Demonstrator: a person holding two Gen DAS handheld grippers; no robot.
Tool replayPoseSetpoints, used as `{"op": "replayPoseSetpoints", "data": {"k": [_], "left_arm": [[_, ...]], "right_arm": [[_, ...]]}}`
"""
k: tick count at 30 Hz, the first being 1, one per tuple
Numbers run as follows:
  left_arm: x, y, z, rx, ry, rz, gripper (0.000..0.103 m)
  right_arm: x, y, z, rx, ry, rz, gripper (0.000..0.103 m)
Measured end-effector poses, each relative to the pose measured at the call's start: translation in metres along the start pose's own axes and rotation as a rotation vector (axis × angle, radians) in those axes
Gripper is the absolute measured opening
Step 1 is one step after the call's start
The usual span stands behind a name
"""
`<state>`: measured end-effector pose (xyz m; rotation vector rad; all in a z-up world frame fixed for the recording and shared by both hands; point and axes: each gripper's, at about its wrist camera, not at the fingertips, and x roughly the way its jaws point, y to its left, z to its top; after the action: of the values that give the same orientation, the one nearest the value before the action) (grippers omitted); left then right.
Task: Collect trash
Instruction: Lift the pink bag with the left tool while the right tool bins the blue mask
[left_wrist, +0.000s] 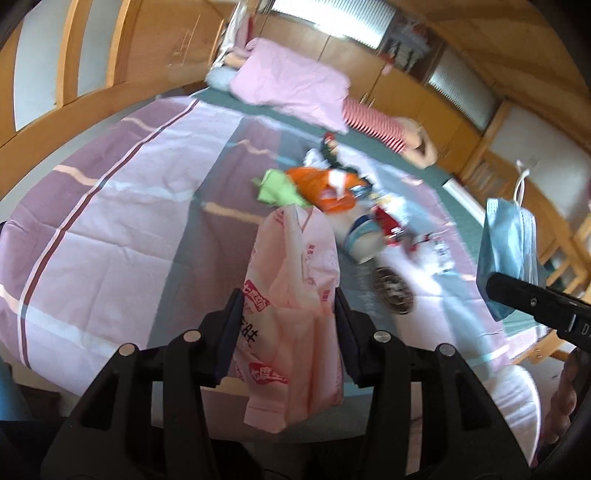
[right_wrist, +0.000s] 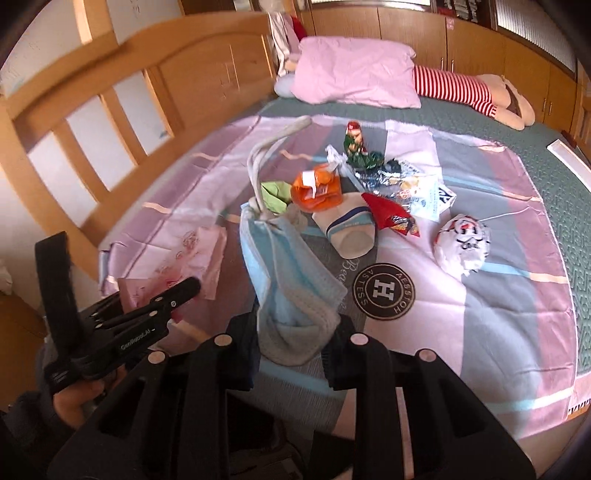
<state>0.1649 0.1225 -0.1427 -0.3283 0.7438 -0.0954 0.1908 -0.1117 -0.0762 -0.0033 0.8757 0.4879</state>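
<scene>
My left gripper (left_wrist: 286, 314) is shut on a pale pink plastic bag (left_wrist: 295, 295) with red print, which hangs between its fingers above the bed. My right gripper (right_wrist: 295, 332) is shut on a blue face mask (right_wrist: 291, 280) whose white ear loops (right_wrist: 258, 162) trail upward. In the left wrist view the same mask (left_wrist: 506, 251) dangles at the right edge from the right gripper (left_wrist: 495, 286). A heap of trash lies mid-bed: orange wrapper (right_wrist: 316, 188), green scrap (right_wrist: 275, 194), red packet (right_wrist: 391, 216), crumpled white bag (right_wrist: 463, 242), foil wrappers (right_wrist: 373, 166). A white sock (right_wrist: 349, 229) lies among them.
The bed carries a pink and grey striped sheet (right_wrist: 498, 295) with a round logo (right_wrist: 384, 290). A pink pillow (right_wrist: 354, 72) and a striped plush toy (right_wrist: 465, 88) lie at the far end. A wooden headboard (right_wrist: 110, 110) runs along the left; wooden cabinets (left_wrist: 424, 96) stand behind.
</scene>
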Motion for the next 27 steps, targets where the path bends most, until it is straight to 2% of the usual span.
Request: {"op": "replayPoseSetpoints", "data": {"k": [3,6,11,14,18,22,25,27], "left_arm": [[-0.016,-0.008,-0.005,-0.005,-0.024,-0.069,0.048],[-0.032,-0.022,-0.011,0.008,-0.031,-0.142,0.048],[-0.054,-0.054,-0.021,0.073,-0.04,-0.173,0.048],[-0.065,-0.083,-0.034,0.158,-0.032,-0.191,0.048],[-0.073,-0.109,-0.047,0.239,-0.021,-0.233,0.048],[-0.081,-0.12,-0.049,0.273,-0.04,-0.244,0.048],[-0.083,-0.126,-0.051,0.288,-0.04,-0.261,0.048],[-0.083,-0.131,-0.054,0.3,-0.03,-0.274,0.048]], "right_arm": [[-0.026,-0.007,-0.008,0.013,-0.032,0.003,0.027],[-0.051,-0.015,-0.022,0.017,-0.056,-0.031,0.027],[-0.09,-0.038,-0.053,0.06,-0.074,-0.096,0.027],[-0.108,-0.053,-0.071,0.095,-0.07,-0.12,0.027],[-0.118,-0.074,-0.104,0.126,-0.006,-0.125,0.027],[-0.118,-0.081,-0.138,0.111,0.104,-0.159,0.028],[-0.114,-0.083,-0.159,0.109,0.196,-0.153,0.045],[-0.119,-0.087,-0.166,0.128,0.193,-0.127,0.065]]}}
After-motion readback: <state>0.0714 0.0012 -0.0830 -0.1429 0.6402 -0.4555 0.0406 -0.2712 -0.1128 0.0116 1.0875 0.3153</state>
